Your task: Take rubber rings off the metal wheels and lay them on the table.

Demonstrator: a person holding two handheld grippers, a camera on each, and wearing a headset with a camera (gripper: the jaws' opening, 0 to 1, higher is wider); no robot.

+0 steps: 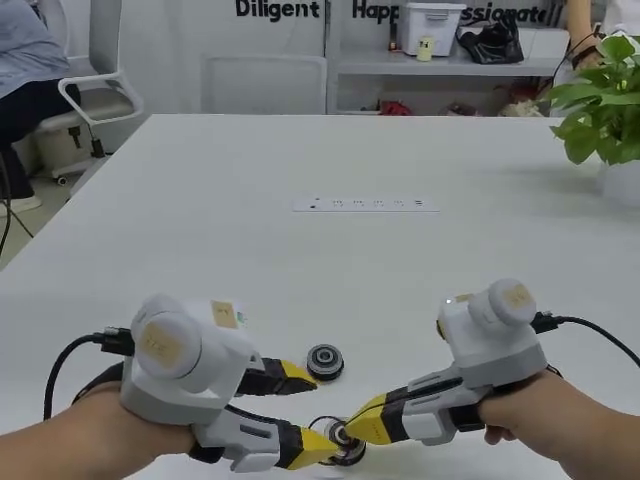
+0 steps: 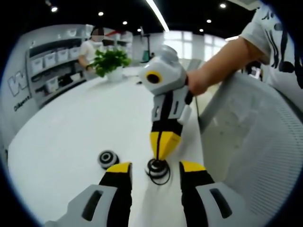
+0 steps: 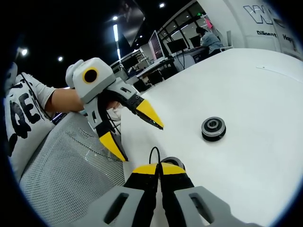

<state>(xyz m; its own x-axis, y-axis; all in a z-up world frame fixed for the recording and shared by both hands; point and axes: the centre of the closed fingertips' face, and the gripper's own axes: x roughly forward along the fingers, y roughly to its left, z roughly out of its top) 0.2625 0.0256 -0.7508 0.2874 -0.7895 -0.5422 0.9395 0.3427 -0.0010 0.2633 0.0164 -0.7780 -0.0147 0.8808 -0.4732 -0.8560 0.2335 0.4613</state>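
While left gripper (image 2: 156, 166) jaws gape, right gripper (image 3: 158, 166) jaws are closed, seemingly on a rubber ring (image 2: 158, 173).

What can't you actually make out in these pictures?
Near wheel, head view: cut by the bottom edge, partly behind the right claw's tips.
Right gripper view: that shut claw, pinching a rubber ring, covers most of it.
Far wheel: too small to tell whether rings remain.
Wall lettering: cropped by the top edge.
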